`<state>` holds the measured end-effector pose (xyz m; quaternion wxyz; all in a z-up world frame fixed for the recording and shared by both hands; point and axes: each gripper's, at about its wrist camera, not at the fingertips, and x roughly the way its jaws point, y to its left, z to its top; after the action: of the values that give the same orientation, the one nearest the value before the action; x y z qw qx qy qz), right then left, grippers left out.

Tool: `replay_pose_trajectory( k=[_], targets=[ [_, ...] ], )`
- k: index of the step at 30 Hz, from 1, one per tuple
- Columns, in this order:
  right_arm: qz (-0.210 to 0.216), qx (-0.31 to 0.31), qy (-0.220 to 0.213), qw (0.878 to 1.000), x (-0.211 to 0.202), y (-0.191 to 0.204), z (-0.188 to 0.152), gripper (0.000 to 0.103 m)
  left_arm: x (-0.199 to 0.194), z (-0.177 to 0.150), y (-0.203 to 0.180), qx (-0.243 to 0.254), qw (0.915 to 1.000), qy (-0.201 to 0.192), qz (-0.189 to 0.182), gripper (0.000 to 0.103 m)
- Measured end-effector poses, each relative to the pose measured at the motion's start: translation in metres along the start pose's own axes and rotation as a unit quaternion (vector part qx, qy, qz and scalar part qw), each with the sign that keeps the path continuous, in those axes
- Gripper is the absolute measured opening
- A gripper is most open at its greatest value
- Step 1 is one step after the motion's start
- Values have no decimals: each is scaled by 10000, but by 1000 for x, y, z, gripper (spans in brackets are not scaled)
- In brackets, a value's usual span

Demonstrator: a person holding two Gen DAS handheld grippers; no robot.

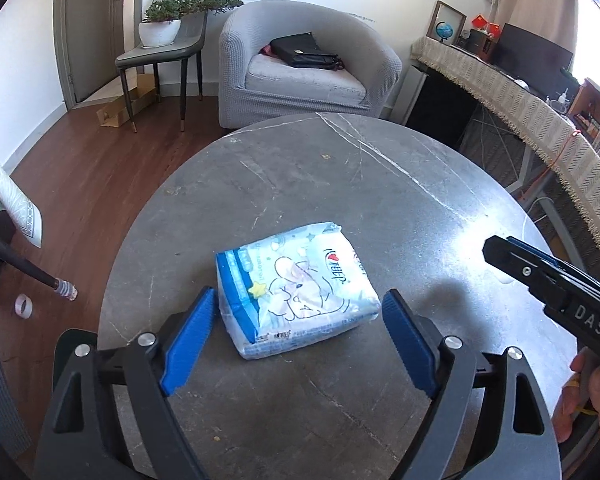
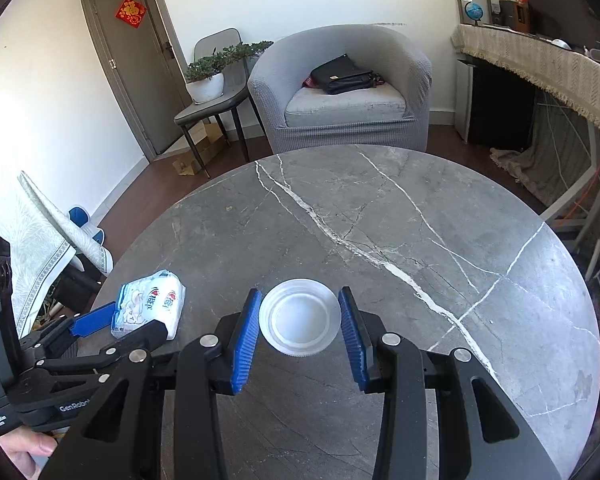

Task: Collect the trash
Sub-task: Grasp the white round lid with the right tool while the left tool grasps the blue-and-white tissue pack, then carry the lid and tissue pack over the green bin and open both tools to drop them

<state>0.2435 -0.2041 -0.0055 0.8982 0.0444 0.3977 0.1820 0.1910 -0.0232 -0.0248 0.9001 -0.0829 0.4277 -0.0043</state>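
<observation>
Holding the right gripper [image 2: 299, 319] over the round marble table [image 2: 400, 240], you have its blue pads pressed on either side of a clear plastic lid [image 2: 299, 322]. Your left gripper [image 1: 298, 309] stands wide open around the tissue pack [image 1: 296, 286], which lies flat on the table, pads apart from it.
</observation>
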Motion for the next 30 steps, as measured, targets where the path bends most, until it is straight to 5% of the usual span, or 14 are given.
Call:
replay_pose_trajectory(
  k=[14,17,30],
  targets=[
    [107,30,18,9999,-9,-9,-5,40,10,3,-15,110,9978,82,653,89],
    [114,30,23,9999,-9,-9,-6,40,7,2,-11,45,9982,15,605,81],
    [226,-69,95,9997,-4,9,-7,40,-16,-7,3,313,9993,-158,149,78]
  ],
)
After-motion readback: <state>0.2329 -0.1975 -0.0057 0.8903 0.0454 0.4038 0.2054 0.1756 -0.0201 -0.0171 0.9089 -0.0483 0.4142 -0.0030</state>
